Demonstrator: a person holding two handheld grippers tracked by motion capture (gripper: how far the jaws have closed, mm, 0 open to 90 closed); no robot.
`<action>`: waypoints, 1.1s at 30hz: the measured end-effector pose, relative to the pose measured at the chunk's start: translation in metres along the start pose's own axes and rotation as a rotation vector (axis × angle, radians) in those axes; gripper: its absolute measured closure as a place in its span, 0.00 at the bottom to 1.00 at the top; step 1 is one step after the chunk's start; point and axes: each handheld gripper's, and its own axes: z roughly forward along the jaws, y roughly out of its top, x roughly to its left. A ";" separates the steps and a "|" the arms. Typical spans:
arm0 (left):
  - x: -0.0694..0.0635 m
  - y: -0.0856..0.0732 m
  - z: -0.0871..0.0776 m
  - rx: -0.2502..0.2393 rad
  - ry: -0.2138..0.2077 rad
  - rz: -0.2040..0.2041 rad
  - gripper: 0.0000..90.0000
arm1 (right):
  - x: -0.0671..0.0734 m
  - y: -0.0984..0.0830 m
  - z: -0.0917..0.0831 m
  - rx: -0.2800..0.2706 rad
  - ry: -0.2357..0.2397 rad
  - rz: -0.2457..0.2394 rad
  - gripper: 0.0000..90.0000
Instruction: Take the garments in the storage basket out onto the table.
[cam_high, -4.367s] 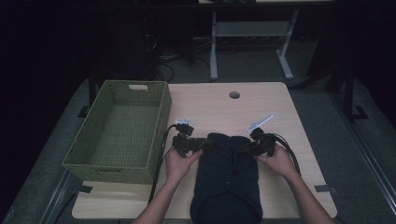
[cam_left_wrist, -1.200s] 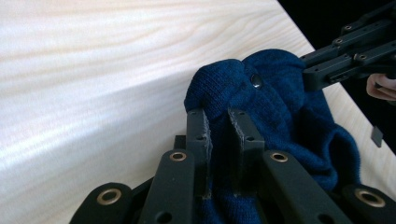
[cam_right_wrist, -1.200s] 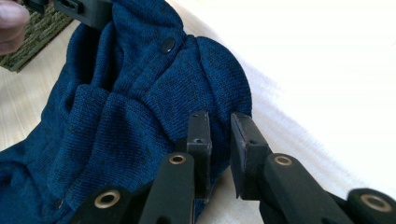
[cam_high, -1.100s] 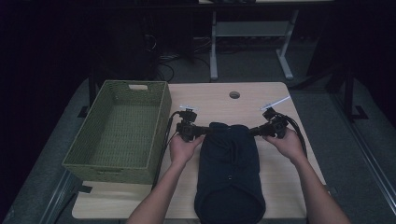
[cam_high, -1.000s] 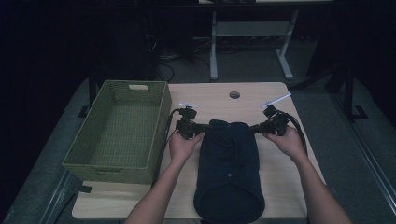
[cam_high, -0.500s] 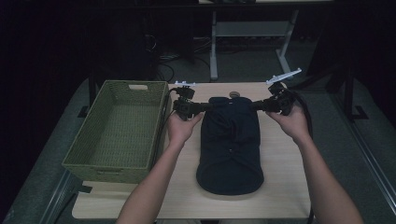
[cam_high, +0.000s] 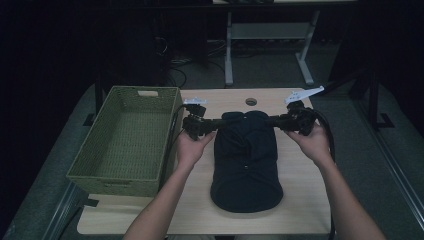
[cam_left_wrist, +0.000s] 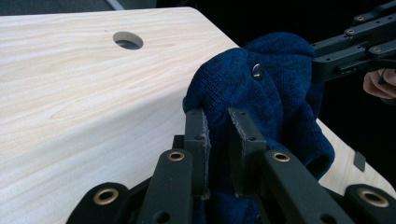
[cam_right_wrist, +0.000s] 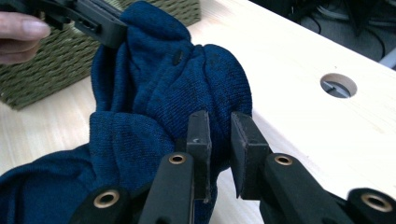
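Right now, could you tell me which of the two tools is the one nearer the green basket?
The left tool, gripping the dark blue knitted garment at its far left corner, right beside the green basket. The right tool grips the opposite corner, with the garment between it and the basket.

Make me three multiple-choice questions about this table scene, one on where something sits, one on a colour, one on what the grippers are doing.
1. Where is the woven basket?
A. left of the garment
B. right of the garment
C. on top of it

2. What colour is the knit garment?
A. red
B. dark blue
C. white

3. What are the left gripper and right gripper doing?
A. both hanging open
B. one holding the basket
C. both clamped on the garment

Answers: 1 A, high view shows it leftward; 2 B, gripper views show blue knit; 3 C, fabric is pinched between each pair of pads.
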 end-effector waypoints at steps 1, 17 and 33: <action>-0.003 -0.004 -0.001 -0.005 -0.001 0.012 0.87 | 0.004 -0.002 -0.001 -0.005 0.002 -0.013 0.87; -0.006 -0.024 0.004 0.019 -0.034 0.016 0.88 | 0.020 -0.028 -0.001 0.034 0.050 -0.041 0.88; 0.007 0.021 0.005 -0.030 -0.142 -0.084 0.88 | 0.001 0.002 -0.014 -0.092 0.032 0.010 0.89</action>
